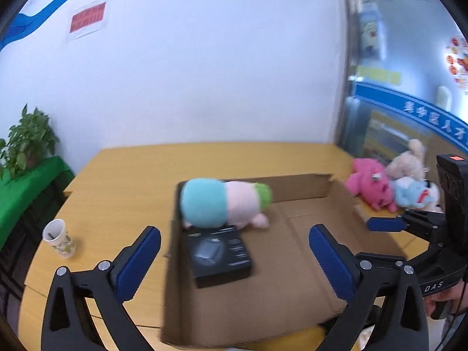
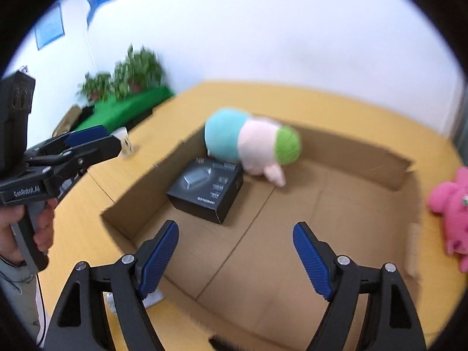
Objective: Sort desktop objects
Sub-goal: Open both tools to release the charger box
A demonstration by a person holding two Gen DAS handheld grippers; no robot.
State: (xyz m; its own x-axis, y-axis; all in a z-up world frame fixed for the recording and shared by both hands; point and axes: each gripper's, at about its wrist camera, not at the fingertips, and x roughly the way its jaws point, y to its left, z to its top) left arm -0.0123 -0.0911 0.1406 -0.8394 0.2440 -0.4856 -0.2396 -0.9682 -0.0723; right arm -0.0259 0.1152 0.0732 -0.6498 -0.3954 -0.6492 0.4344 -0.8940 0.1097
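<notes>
Box holds black carton and plush. Both grippers' fingers spread, empty. Risk: pink toy snagging box's torn right wall.

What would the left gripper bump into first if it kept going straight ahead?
Probably the black box inside the cardboard box; the left gripper is open and empty. Depth is hard to judge.

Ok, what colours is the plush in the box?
Teal, pale pink and green bands on the plush, clearest in the right wrist view.
</notes>
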